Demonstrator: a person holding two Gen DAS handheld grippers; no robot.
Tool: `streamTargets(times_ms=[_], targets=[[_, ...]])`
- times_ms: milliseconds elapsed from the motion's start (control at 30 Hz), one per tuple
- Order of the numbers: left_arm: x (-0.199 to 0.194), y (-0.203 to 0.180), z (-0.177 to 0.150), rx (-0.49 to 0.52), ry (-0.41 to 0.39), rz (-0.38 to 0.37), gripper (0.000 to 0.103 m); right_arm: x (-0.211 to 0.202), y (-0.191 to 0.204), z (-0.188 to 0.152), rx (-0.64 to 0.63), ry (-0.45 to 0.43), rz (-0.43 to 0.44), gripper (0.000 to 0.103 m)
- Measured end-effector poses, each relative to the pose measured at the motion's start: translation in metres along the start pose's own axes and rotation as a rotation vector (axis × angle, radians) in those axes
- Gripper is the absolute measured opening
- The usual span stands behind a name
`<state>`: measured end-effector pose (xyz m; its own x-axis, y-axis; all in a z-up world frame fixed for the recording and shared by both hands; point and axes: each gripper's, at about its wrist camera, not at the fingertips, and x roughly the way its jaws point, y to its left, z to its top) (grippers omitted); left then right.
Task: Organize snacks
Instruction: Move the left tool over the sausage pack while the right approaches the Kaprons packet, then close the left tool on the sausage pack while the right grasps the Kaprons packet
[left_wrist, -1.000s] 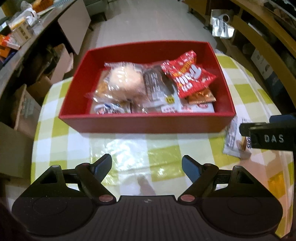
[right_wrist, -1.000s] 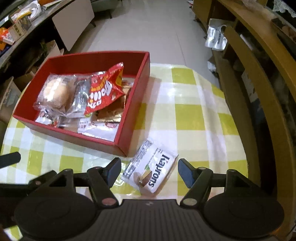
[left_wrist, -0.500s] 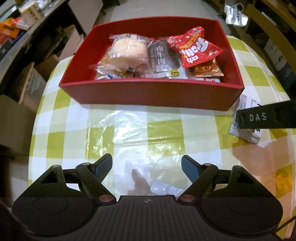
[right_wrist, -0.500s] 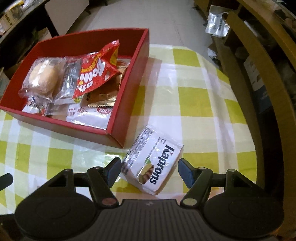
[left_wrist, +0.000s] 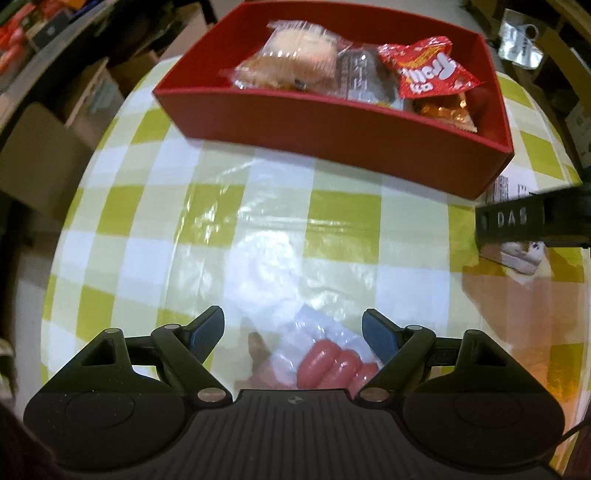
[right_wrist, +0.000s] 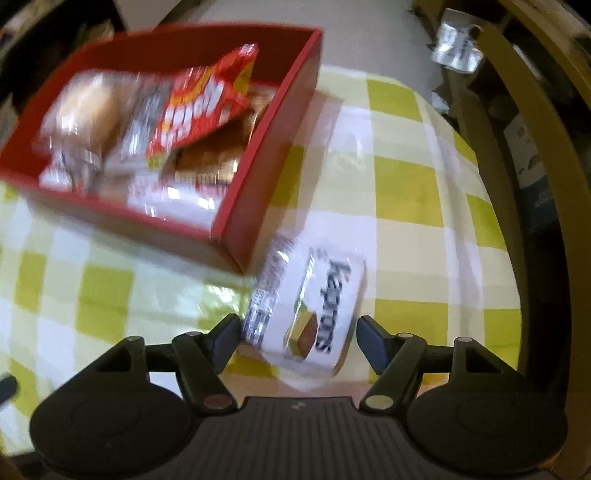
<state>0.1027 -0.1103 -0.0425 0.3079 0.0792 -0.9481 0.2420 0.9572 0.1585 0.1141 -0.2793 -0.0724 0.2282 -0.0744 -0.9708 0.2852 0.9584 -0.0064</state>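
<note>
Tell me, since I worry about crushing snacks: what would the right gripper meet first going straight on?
Probably the white wafer pack on the checked tablecloth: it lies between the right gripper's open fingers, apparently untouched.

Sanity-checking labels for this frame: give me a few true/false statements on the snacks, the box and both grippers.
1. The white wafer pack lies on the tablecloth outside the red box. True.
2. The right gripper is clamped on the wafer pack. False: the pack sits between open jaws, which are not pressing on it.
3. The sausage pack is in the box. False: it lies on the cloth between the open jaws of the left gripper.
4. The red chip bag is inside the box. True.
</note>
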Motion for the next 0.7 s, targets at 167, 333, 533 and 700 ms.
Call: streamTargets(times_ms=[167,333,533,700], targets=[[0.009,0.001,-0.012,-0.061,0.041,0.030,0.087,-0.001,-0.004,-0.004,-0.035,-0.019,0.013,0.076],[0.014,0.013,-0.019,-0.177,0.071,0.016,0.088,-0.001,-0.005,-0.005,-0.051,-0.038,0.035,0.079],[0.019,0.018,-0.022,-0.297,0.092,0.031,0.094,0.000,-0.003,-0.003,-0.079,-0.046,0.036,0.081],[0.017,0.013,-0.019,-0.331,0.092,0.028,0.094,-0.001,-0.002,-0.004,-0.109,-0.053,0.047,0.081]])
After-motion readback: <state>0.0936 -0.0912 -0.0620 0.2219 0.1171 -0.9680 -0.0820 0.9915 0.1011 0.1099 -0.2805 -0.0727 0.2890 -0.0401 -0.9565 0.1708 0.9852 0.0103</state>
